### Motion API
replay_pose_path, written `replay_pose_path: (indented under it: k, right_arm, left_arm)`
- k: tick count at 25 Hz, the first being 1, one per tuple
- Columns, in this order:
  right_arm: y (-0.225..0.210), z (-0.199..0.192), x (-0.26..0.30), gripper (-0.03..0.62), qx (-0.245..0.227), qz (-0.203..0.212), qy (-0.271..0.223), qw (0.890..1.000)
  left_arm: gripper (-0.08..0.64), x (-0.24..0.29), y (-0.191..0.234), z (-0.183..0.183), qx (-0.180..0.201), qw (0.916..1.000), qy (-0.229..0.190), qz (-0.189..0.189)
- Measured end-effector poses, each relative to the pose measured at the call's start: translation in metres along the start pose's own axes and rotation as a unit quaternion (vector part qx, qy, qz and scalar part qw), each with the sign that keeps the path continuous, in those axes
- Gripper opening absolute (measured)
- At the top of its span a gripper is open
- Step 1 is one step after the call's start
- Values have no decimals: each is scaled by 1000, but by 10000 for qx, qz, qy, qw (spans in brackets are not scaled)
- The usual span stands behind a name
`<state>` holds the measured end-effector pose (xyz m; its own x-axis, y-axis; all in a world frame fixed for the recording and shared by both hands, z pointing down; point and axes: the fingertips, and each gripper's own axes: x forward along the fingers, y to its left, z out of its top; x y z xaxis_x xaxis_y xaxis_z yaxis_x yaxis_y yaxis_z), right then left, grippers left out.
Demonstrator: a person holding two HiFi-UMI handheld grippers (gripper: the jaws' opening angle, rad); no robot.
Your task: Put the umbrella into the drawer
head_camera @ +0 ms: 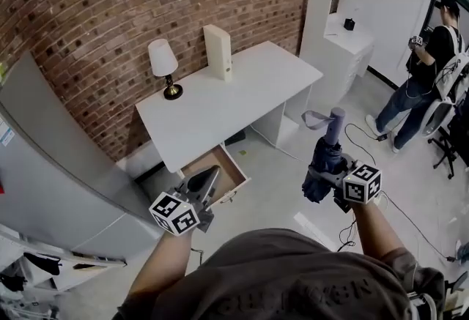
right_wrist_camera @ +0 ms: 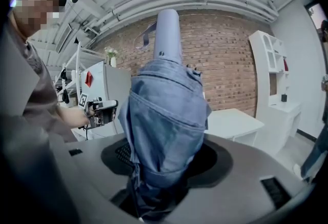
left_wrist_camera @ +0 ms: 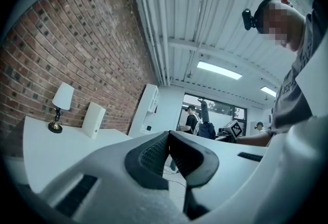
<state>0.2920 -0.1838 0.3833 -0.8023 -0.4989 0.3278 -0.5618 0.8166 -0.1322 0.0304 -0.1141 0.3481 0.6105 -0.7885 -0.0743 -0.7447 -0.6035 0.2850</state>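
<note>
A folded blue umbrella (head_camera: 327, 159) with a grey handle and strap stands upright between the jaws of my right gripper (head_camera: 327, 183), which is shut on its cloth body. In the right gripper view the umbrella (right_wrist_camera: 165, 115) fills the middle and hides the gap of the right gripper (right_wrist_camera: 165, 159). The wooden drawer (head_camera: 233, 168) hangs open under the front edge of the white desk (head_camera: 227, 102). My left gripper (head_camera: 210, 178) hovers over the drawer's near left part, its jaws pressed together and empty. They also meet in the left gripper view (left_wrist_camera: 168, 140).
On the desk stand a lamp (head_camera: 164, 66) and a white box (head_camera: 218, 51). A grey cabinet (head_camera: 51, 165) is at the left. A person (head_camera: 425, 77) stands at the far right beside a chair. Cables (head_camera: 366, 137) lie on the floor.
</note>
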Motion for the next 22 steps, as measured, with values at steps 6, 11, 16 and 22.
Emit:
replay_pose_path:
  k: [6, 11, 16, 22]
  right_arm:
    - [-65, 0, 1, 247, 93, 73, -82, 9999]
    - [-90, -8, 13, 247, 195, -122, -93, 9997]
    - [-91, -5, 30, 247, 383, -494, -42, 9980]
    - [-83, 0, 47, 247, 312, -725, 175, 9967]
  left_arm:
    - [2, 59, 1, -13, 41, 9998, 174, 60]
    - [2, 86, 28, -16, 39, 9997, 216, -72]
    - [2, 97, 63, -2, 87, 9987, 295, -413]
    - [2, 94, 95, 6, 92, 9977, 316, -589]
